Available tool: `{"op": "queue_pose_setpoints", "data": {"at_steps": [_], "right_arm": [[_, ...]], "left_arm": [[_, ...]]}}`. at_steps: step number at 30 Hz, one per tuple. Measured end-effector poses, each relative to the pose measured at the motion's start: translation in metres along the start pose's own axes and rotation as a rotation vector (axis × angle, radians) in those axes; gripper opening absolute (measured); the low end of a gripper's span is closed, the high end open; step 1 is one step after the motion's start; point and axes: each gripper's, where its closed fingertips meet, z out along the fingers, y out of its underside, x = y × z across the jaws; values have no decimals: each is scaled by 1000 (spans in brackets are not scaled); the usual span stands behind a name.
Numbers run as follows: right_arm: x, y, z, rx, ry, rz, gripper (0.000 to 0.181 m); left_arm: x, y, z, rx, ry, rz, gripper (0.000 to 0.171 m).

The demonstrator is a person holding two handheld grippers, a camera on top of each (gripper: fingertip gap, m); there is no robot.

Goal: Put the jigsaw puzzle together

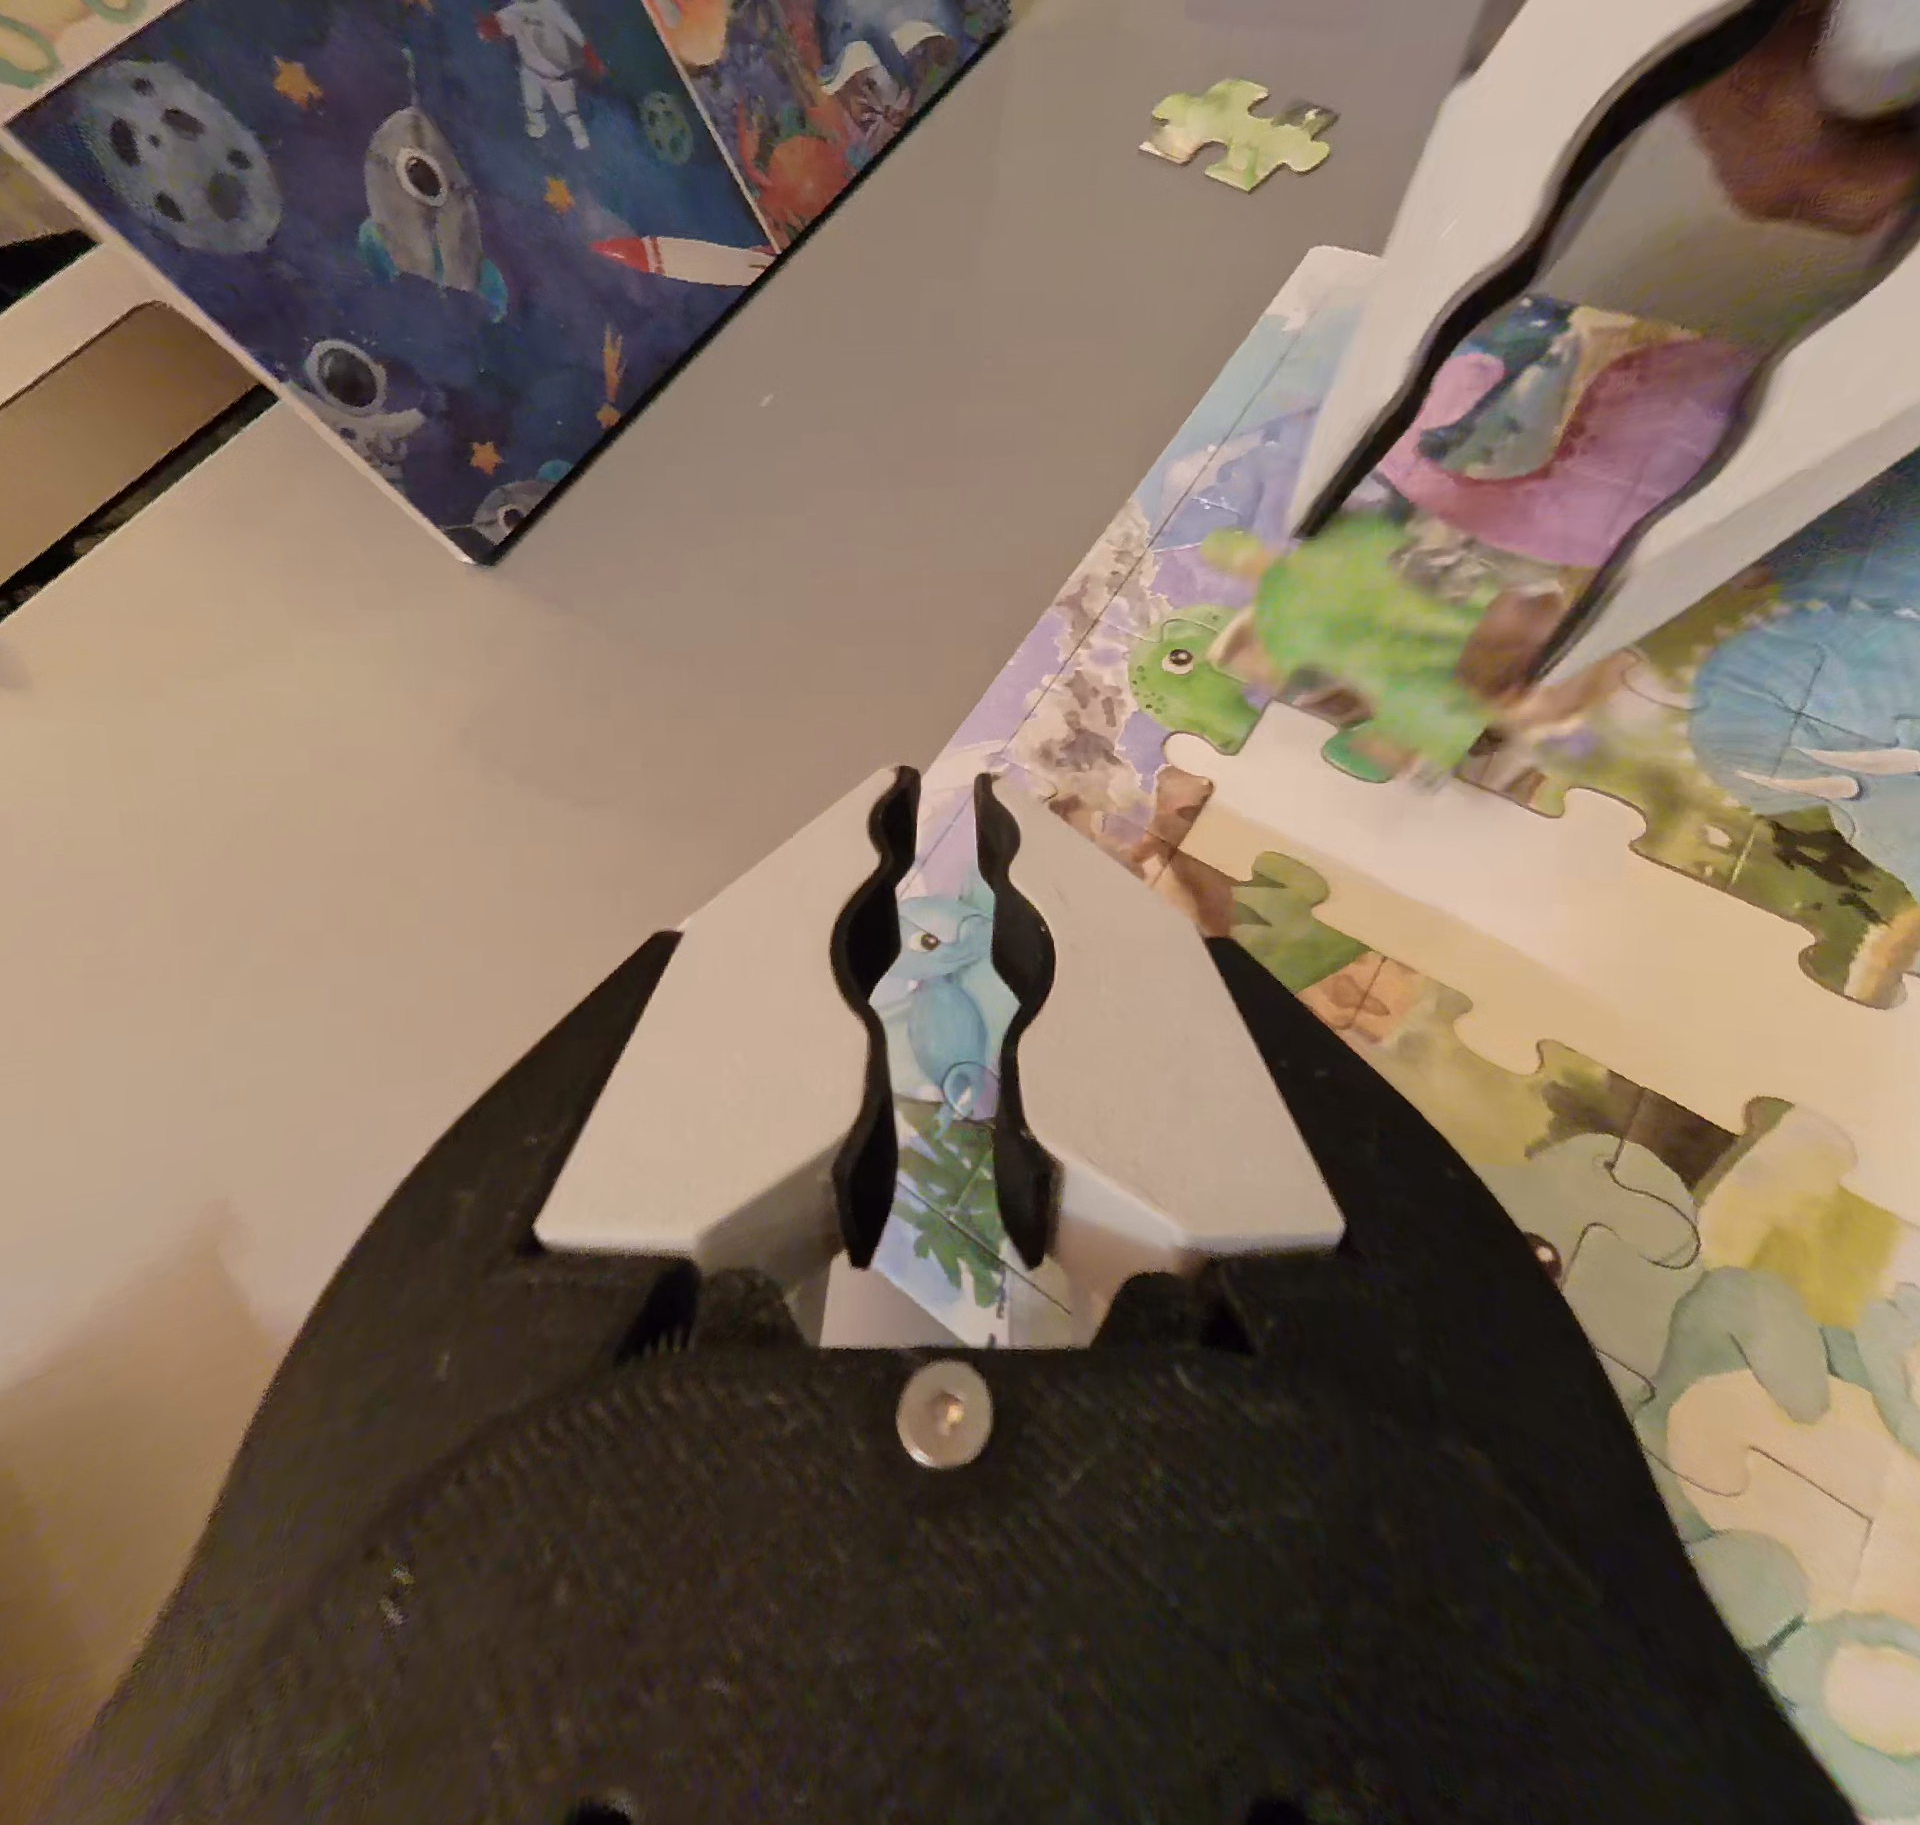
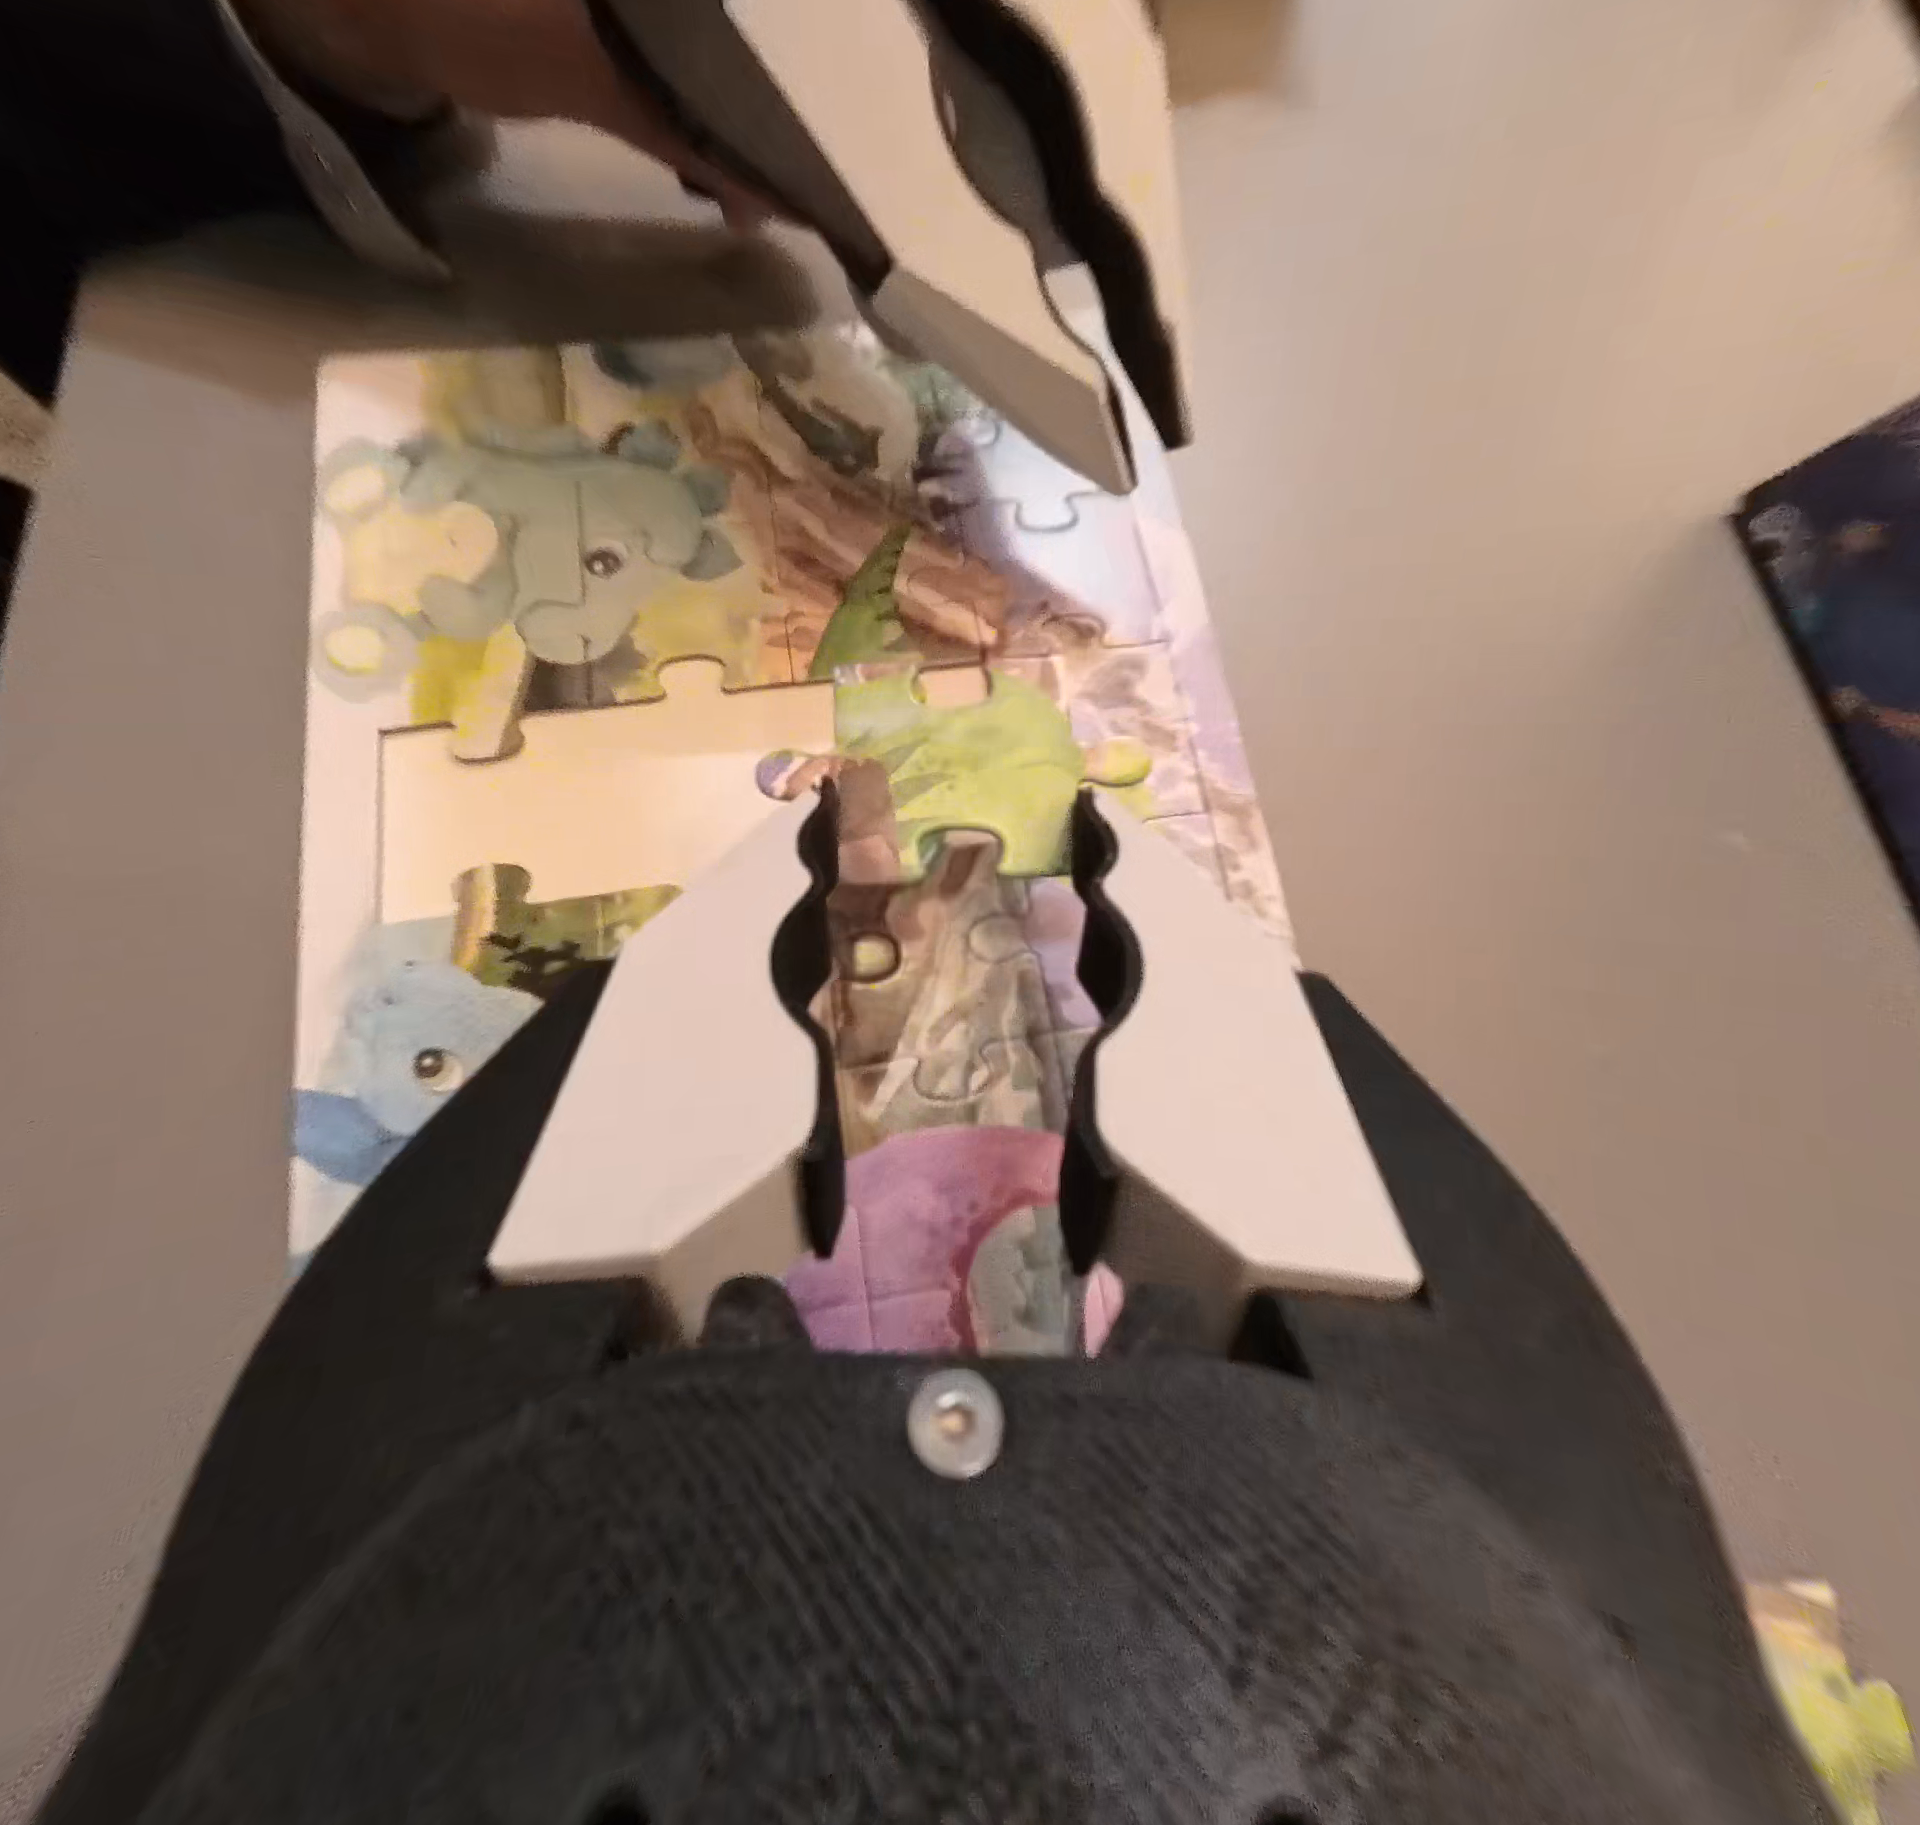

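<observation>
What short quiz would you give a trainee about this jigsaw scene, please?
1. True or false: the right gripper grips a green puzzle piece over the partly built dinosaur puzzle.
2. Where does the loose pale green piece lie? A: in a gap in the puzzle. B: on the table, apart from the puzzle. C: on top of the assembled pieces.
3. Fill in: in the left wrist view, the space-themed box sits to the ___ of the puzzle.

Key: 1 true; 2 B; 3 left.
</observation>
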Motion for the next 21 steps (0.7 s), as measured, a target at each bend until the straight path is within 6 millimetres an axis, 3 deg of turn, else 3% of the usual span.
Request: {"op": "queue_pose_setpoints", "data": {"at_steps": [5, 21], "right_arm": [[-8, 10, 20, -53, -48, 16, 44], [-9, 12, 27, -63, -113, -15, 44]], "left_arm": [[5, 2, 2, -15, 16, 18, 9], [8, 1, 3, -23, 24, 35, 9]]}}
